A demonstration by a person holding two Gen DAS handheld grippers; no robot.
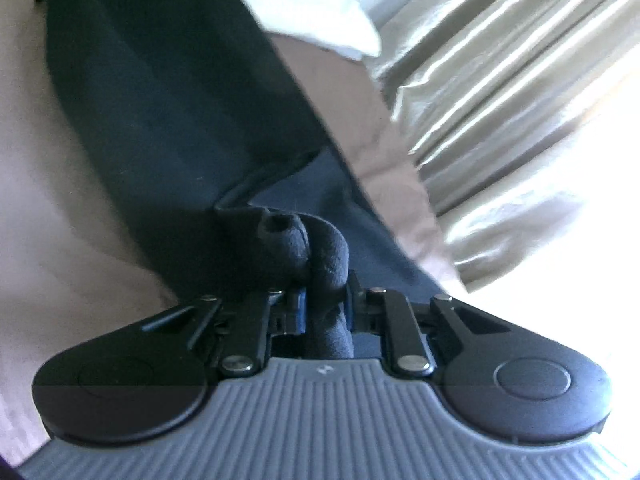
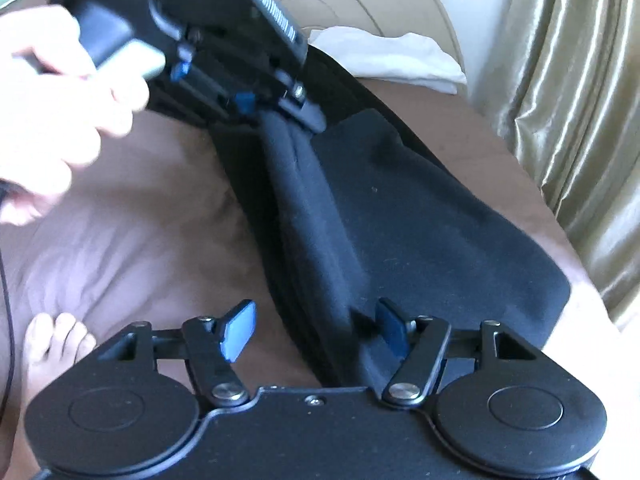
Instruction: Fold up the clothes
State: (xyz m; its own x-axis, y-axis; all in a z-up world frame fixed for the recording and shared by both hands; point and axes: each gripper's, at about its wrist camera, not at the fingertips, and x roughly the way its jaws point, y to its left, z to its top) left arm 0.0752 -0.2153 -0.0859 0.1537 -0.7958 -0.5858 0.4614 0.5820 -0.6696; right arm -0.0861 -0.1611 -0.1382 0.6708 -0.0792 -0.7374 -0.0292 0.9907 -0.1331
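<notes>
Garment [image 2: 400,208] mid-fold on the bed [image 2: 132,216].
Left hand-held gripper [image 1: 326,280] clamps a bunched edge; right hand-held gripper [image 2: 316,328] stands apart, probably needing to close beside it.

Bedroom: brown bedsheet [image 2: 132,216], white pillow [image 2: 392,60], satin curtains [image 2: 568,80].

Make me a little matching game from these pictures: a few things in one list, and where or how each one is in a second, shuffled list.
Things:
1. left tongs
2. right tongs
3. white cloth
4. curtain

States or places:
a. hanging in shiny folds beside the bed
b. clamped on a bunch of the dark garment
c. open, one finger on the garment's edge
d. lying at the far end of the bed

Pairs: 1-b, 2-c, 3-d, 4-a
</notes>
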